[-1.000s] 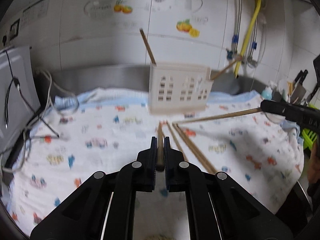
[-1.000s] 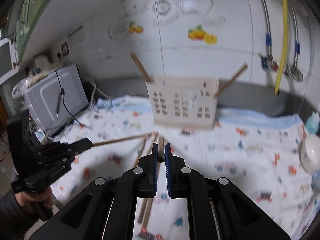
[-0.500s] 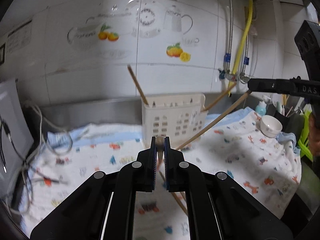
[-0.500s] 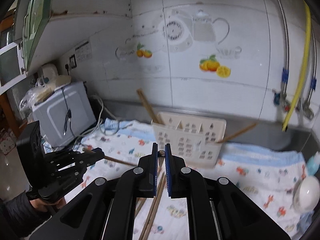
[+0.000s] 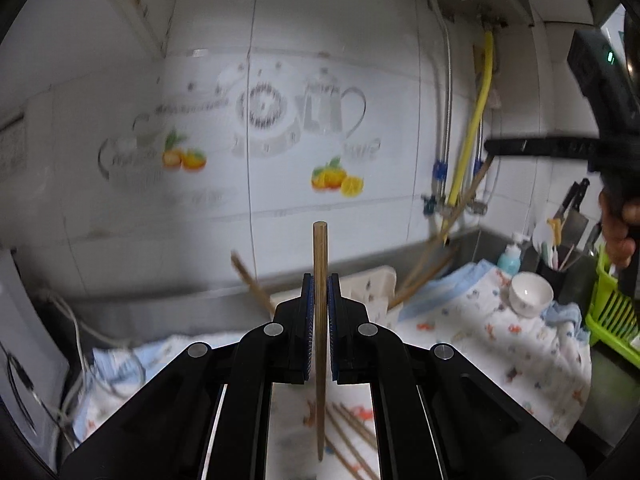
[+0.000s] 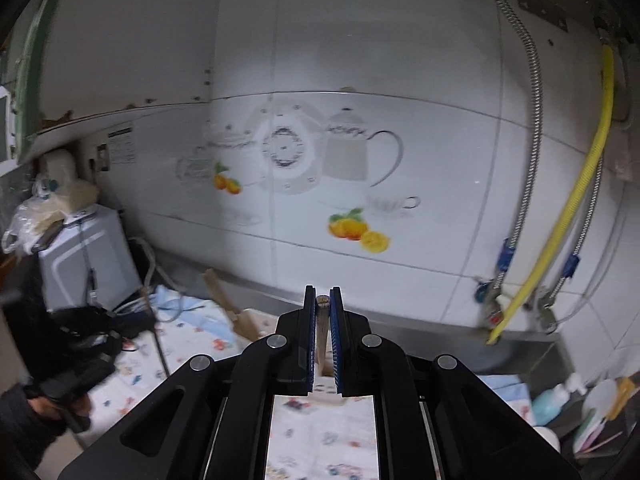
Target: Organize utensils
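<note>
**Two chopsticks up, one basket to hit**

Both claws are pinching a chopstick each. Left gripper (image 5: pixel 319 292) has its blue pads pressed onto a wooden chopstick (image 5: pixel 319 256) that stands nearly upright, its blunt end poking above the fingertips and its thin end hanging below them, over the loose chopsticks (image 5: pixel 352 432) lying on the printed cloth (image 5: pixel 492 344). Right gripper (image 6: pixel 322 308) is likewise closed on a second chopstick (image 6: pixel 321 326), seen almost end-on between its pads, so how it tilts cannot be judged from that view.

The cream utensil basket (image 5: pixel 372 284) is the landmark. It sits just behind the left gripper's fingertips, largely hidden by them, with one chopstick already leaning out of its left side and more slanting out to its right. From the right wrist view only a corner of the basket shows, low and left of the fingers.

To do the drop well, I would bring each stick over the basket's open top with the thin end down, and lower until the tip is inside the rim before letting go. Take them one at a time, since the two grippers are close together. Releasing high risks the stick bouncing off the rim or the leaning sticks and landing back on the cloth. A white bowl (image 5: pixel 530 294) stands well to the right of the basket, out of the way.
</note>
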Action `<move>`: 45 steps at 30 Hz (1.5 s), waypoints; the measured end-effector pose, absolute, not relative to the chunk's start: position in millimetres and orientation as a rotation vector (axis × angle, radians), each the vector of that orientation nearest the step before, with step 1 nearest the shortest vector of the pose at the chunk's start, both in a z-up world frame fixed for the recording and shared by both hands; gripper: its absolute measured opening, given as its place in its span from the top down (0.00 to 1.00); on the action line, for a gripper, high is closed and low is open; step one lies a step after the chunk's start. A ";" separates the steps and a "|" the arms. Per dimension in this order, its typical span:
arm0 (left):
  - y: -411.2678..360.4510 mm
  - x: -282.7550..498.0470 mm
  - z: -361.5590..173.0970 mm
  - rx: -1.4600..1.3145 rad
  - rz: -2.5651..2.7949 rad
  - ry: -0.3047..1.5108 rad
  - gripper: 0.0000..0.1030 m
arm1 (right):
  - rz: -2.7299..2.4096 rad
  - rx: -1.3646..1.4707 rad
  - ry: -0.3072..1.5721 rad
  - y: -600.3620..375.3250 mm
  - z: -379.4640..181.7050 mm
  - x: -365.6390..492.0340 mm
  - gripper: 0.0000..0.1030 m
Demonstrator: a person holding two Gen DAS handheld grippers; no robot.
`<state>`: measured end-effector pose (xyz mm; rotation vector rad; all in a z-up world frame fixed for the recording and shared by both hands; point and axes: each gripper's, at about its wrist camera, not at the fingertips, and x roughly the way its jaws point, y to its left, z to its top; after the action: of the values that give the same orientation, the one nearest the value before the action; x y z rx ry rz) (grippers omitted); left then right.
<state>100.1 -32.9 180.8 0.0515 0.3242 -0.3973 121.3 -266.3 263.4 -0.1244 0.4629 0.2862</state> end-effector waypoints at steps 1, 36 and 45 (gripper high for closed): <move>-34.8 101.7 187.8 0.055 -0.396 0.311 0.95 | 0.273 -0.128 0.464 -267.6 262.4 126.0 0.93; -38.8 183.4 188.0 -0.053 -0.330 0.301 0.77 | 0.276 -0.117 0.558 -251.1 168.1 134.3 0.76; -13.8 113.6 155.0 -0.020 -0.287 0.392 0.60 | 0.377 -0.062 0.718 -222.8 80.5 53.3 0.77</move>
<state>113.6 -13.8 155.0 -0.0204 0.3924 -0.2868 53.3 -222.8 80.5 -0.0619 0.7184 0.3769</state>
